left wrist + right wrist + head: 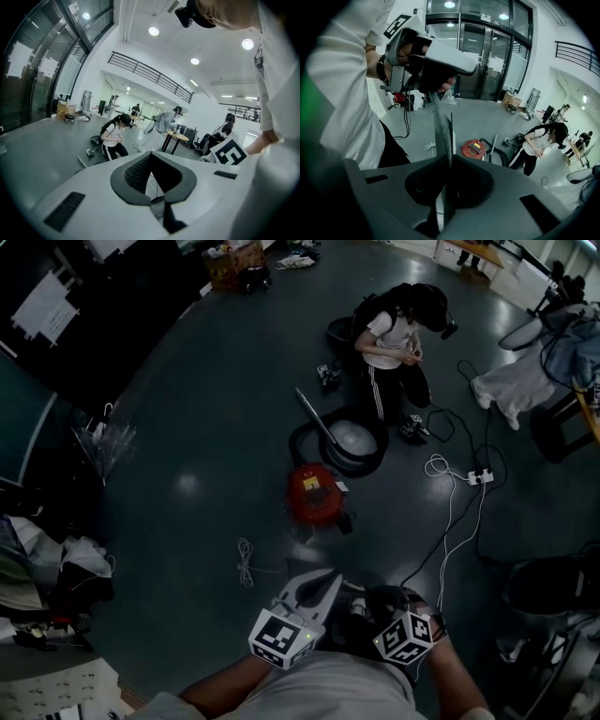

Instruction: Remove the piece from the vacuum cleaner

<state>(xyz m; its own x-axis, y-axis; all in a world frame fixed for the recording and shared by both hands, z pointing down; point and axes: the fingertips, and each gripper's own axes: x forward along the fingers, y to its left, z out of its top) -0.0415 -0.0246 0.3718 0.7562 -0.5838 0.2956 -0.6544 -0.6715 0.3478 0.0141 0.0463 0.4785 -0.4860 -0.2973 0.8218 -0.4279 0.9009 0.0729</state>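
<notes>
The red vacuum cleaner [314, 493] stands on the dark floor, well ahead of both grippers. Its black hose [352, 460] lies coiled behind it, and a metal wand [314, 413] slants up from the coil. The right gripper view also has the vacuum cleaner [472, 149] and the wand [492, 149], far beyond the jaws. My left gripper [319, 585] is held near my body, jaws apart and empty. My right gripper [380, 601] is beside it, its thin jaws [443, 110] pressed together with nothing seen between them. The left gripper [440, 56] hangs above them in a hand.
A person [389, 338] crouches just behind the hose coil. A white cable and power strip [480, 476] lie to the right of the vacuum. A coiled white cord [246, 563] lies to its left. Clutter [66, 568] lines the left edge, and a stool [553, 418] stands at the right.
</notes>
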